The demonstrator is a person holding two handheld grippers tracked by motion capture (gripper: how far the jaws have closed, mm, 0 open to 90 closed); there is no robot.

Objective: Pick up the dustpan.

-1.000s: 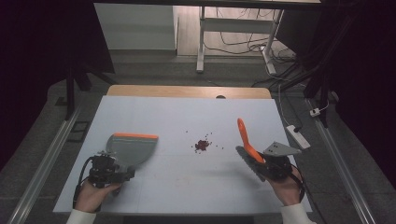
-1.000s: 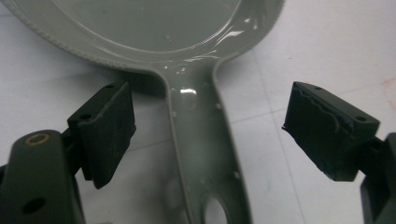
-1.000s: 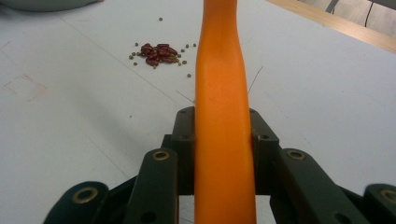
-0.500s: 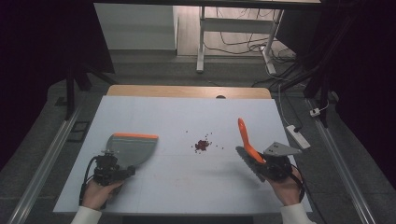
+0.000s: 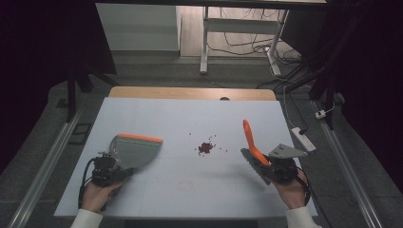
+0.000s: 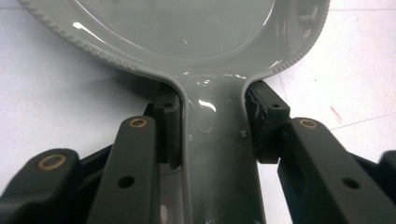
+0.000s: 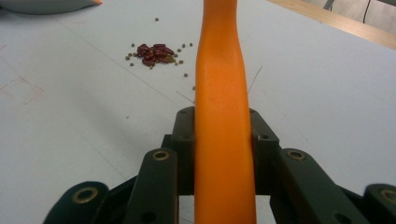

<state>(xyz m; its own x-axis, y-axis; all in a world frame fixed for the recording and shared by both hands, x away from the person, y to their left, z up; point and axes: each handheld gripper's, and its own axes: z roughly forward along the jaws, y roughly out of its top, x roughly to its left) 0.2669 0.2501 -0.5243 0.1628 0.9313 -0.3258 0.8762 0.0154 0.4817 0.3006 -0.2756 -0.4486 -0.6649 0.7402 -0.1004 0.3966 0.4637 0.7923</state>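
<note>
Beans [image 5: 206,147] between dustpan [image 5: 135,150] and brush [image 5: 252,147]

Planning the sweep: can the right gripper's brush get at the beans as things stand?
Probably yes. The right gripper holds the brush, and bare table lies between it and the beans.

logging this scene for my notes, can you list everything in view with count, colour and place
dustpan: one, grey with orange lip, table left, handle clamped in left tongs
brush: one, orange handle, dark bristles, table right, held in right tongs
beans: small pile plus strays, dark red and greenish, table centre
table: one, white top, wooden far edge
power strip: one, white, right table edge
desk frame: one, white, floor beyond table
left tongs: black, shut on dustpan handle, jaws have just been closing
right tongs: black, shut on brush handle
hands: two, white sleeves, bottom edge
</note>
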